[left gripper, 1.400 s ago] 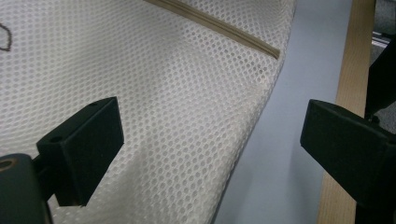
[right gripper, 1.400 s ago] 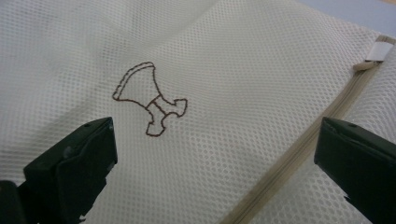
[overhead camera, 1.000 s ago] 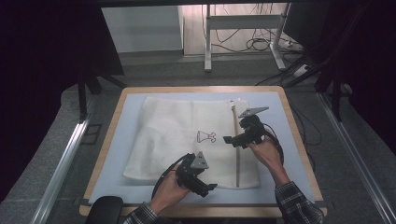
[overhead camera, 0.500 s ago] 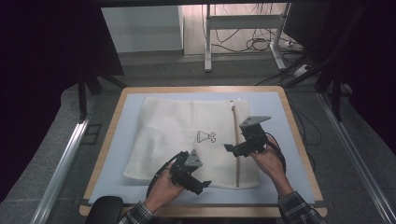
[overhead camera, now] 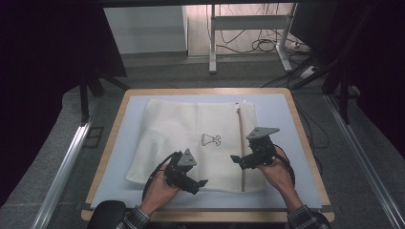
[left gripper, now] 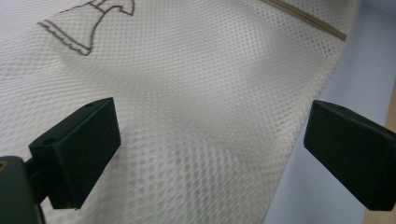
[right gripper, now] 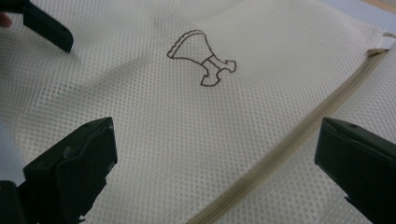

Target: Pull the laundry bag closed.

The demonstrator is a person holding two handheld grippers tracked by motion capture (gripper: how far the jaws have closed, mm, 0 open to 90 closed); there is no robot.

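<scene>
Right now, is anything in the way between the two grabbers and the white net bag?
Nothing visible is. The left gripper and the right gripper both hang open right over the mesh bag, the right one by its zipper, with bare mesh between their jaws.

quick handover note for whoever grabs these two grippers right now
Left gripper: open, empty, over the near edge of the mesh laundry bag.
Right gripper: open, empty, above the bag just left of its zipper.
The bag lies flat on the blue mat, zipper running front to back, a small printed motif mid-bag.
Done: nothing gripped so far.
Left: probably take hold of the bag near the zipper and work it.
</scene>
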